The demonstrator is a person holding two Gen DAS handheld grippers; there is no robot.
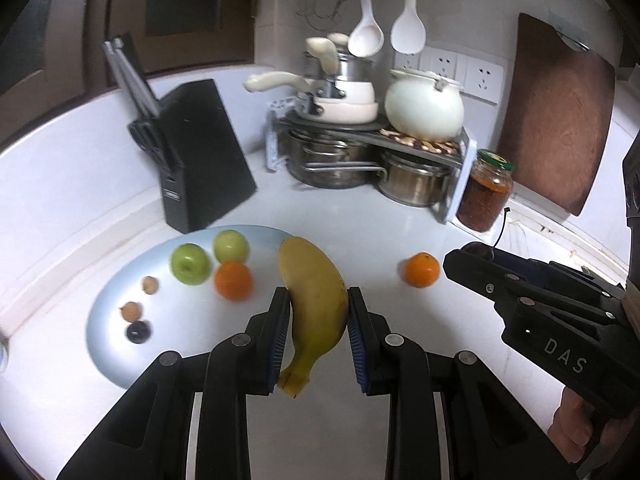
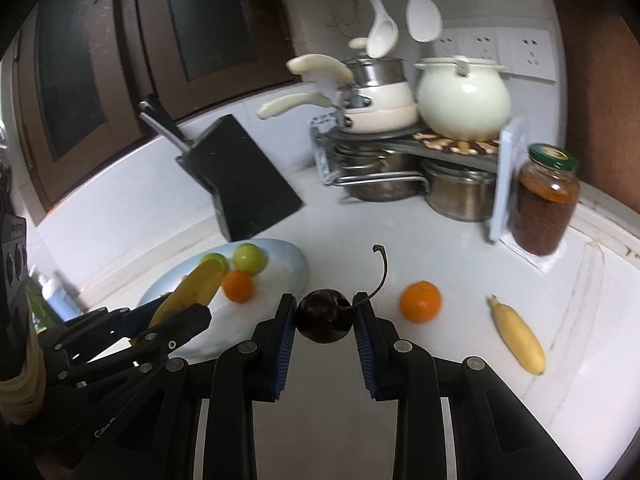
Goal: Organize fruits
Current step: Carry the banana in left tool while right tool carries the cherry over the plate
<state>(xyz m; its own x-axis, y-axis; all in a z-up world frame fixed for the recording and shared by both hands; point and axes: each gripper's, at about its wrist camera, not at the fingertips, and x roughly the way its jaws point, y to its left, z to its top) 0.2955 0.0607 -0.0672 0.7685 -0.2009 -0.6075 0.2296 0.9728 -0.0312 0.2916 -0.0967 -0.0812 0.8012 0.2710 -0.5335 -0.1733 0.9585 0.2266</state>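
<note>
Your left tongs (image 1: 319,312) are clamped on a banana (image 1: 314,304), held just right of the plate (image 1: 104,320) (apples and an orange lie on it). Your right tongs (image 2: 325,316) pinch a dark cherry (image 2: 323,315) above the desk (image 2: 400,240), right of the plate.

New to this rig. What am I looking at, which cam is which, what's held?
No robot arm here: a person holds a two-finger gripper in each hand, each with a fisheye camera looking along its fingers. The left wrist view shows the left gripper shut on a banana beside the plate, which holds two green apples, an orange and small fruits. The right wrist view shows the right gripper shut on a dark cherry. On the white counter lie another orange and a second banana.
</note>
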